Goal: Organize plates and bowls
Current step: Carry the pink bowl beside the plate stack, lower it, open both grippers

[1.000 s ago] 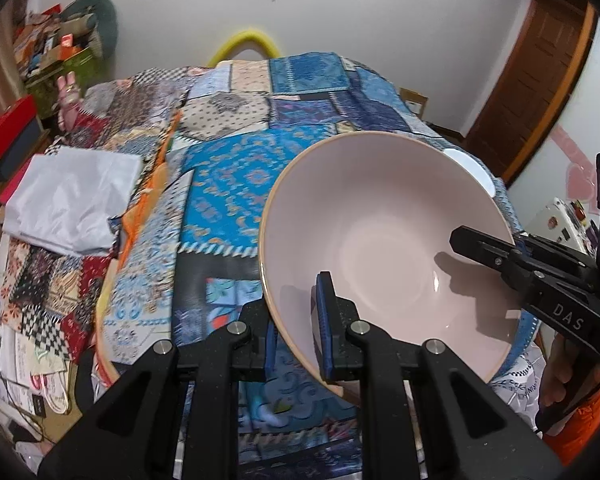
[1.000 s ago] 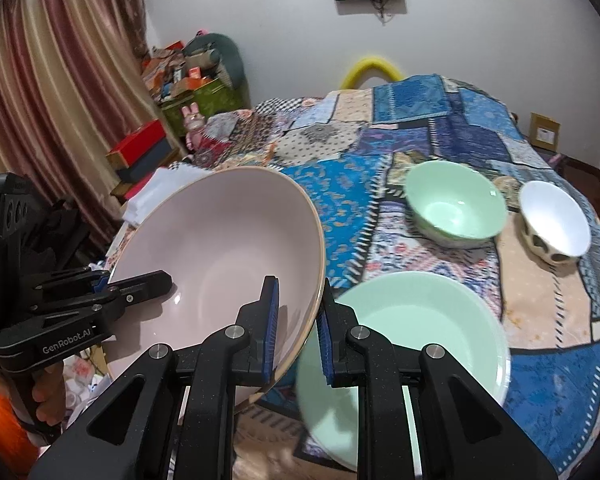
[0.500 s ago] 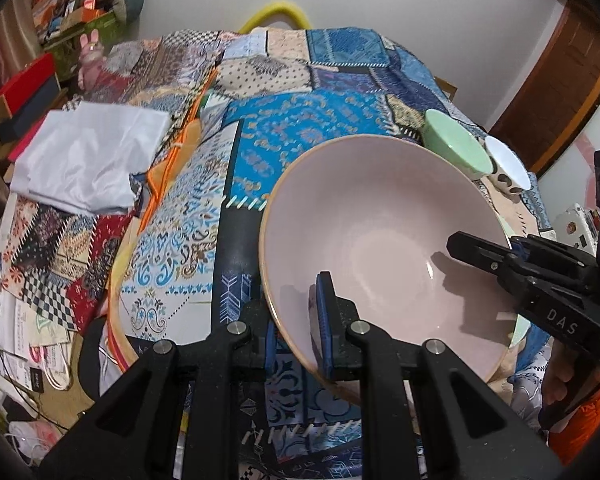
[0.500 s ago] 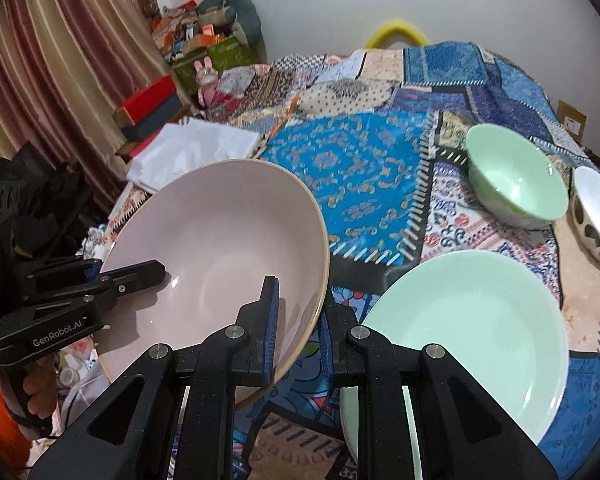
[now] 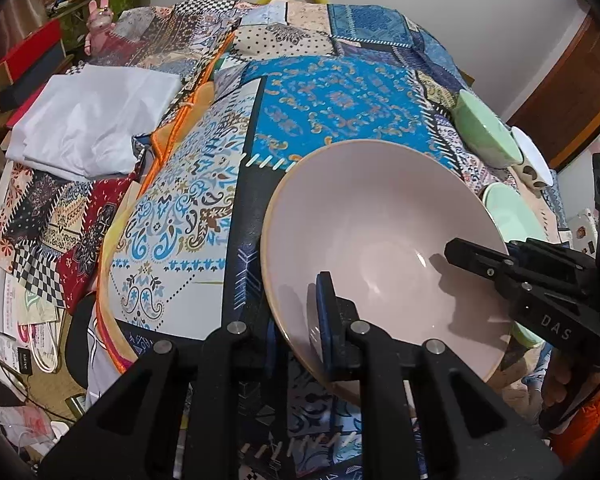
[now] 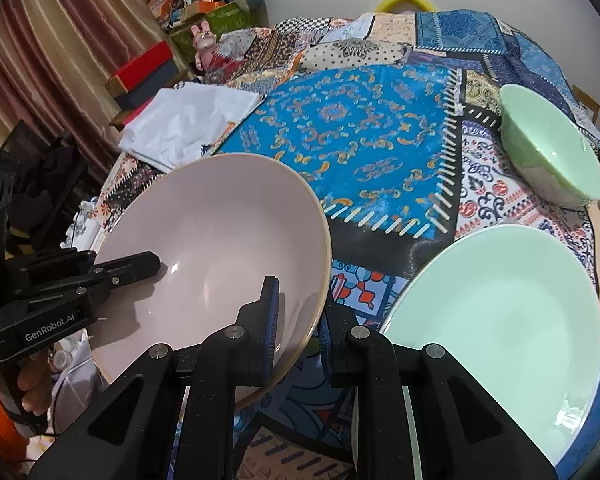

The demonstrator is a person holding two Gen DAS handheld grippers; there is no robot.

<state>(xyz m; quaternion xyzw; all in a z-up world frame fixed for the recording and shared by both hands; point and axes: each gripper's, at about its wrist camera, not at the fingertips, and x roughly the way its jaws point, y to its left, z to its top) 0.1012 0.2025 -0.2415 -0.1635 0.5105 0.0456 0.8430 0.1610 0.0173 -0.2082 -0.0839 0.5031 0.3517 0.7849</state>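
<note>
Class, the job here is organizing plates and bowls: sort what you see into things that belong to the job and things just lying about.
Belongs to the job:
- pink bowl, clamped by both grippers
- green plate
- green bowl
- white spotted bowl

Just lying about:
- white cloth
- pink rabbit toy
- red box

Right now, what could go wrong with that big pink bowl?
The left claw and right claw each pinch only the thin rim of the pink bowl, so it might slip and drop. It's tilted beside the green plate, so setting it down carelessly could clink or chip them.
</note>
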